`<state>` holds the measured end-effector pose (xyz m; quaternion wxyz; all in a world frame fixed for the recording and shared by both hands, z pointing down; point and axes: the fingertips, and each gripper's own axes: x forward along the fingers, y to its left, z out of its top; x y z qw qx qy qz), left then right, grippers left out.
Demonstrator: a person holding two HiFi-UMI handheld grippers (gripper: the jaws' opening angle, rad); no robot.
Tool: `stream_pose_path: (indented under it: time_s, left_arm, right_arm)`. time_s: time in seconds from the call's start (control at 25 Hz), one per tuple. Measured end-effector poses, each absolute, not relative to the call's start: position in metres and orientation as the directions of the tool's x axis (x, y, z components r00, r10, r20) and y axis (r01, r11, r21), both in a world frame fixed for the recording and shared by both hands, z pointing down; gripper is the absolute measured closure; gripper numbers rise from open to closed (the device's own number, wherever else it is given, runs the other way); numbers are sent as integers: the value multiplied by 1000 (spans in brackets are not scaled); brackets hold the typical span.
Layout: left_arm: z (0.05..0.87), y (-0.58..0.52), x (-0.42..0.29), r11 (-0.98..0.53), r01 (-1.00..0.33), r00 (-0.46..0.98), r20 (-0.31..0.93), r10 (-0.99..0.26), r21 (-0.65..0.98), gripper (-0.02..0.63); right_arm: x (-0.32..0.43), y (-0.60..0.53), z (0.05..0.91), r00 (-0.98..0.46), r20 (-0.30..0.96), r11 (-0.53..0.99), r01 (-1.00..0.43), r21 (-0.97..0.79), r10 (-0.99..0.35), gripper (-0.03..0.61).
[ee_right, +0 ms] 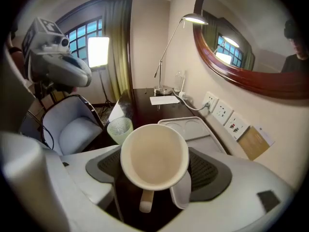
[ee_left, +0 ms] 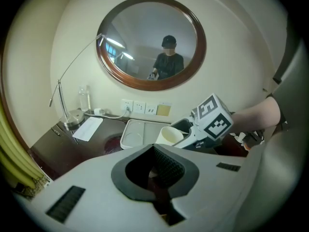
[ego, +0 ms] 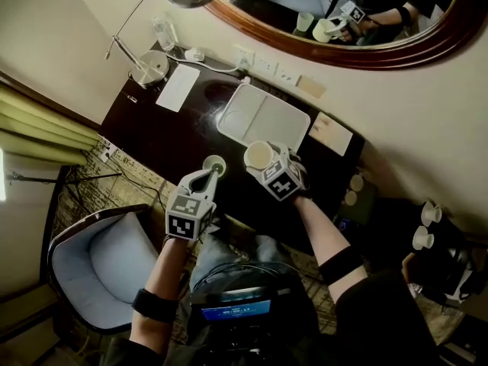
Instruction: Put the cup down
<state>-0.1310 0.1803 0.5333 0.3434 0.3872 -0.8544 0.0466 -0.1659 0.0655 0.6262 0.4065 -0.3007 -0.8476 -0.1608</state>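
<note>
My right gripper [ego: 260, 158] is shut on a cream cup [ego: 258, 155] and holds it in the air above the dark desk [ego: 164, 139], just in front of the white tray [ego: 286, 120]. In the right gripper view the cup [ee_right: 154, 153] sits between the pads with its mouth toward the camera and its handle pointing down. The tray [ee_right: 193, 129] lies beyond it. The left gripper view shows the same cup [ee_left: 169, 136]. My left gripper [ego: 211, 171] is shut with nothing between its jaws, its tips beside a pale green glass [ego: 214, 163].
A desk lamp [ego: 151, 65], a white paper [ego: 178, 88] and a clear bottle [ego: 162, 32] stand at the desk's far left. Wall sockets [ego: 264, 63] and a round mirror [ego: 343, 21] are behind the tray. A grey chair [ego: 95, 269] stands near left; small white cups [ego: 427, 223] are at the right.
</note>
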Motion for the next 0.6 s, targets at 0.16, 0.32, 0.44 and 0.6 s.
stream_pose_path:
  time_s: [0.16,0.32,0.44,0.6]
  left_arm:
    - [531,181,-116,710,-688,-482,639,-599,147,612]
    - [524,188,-103,722,-678,-492,644,-586,140,612]
    - [522,198,-100,736,-667,-515,639,-571,120,612]
    - [519,196,-95,739,-661,-516,635,-575,132,612]
  right_arm:
    - [-128,85,659,-435,801,711,703,16,412,158]
    - [-110,100,677,-414,814,680,733,32,408,158]
    - [-98,111,687,-402,817,679,734,19,413,158]
    - [-89,113,704,-388,826,690,724,-3,410,156]
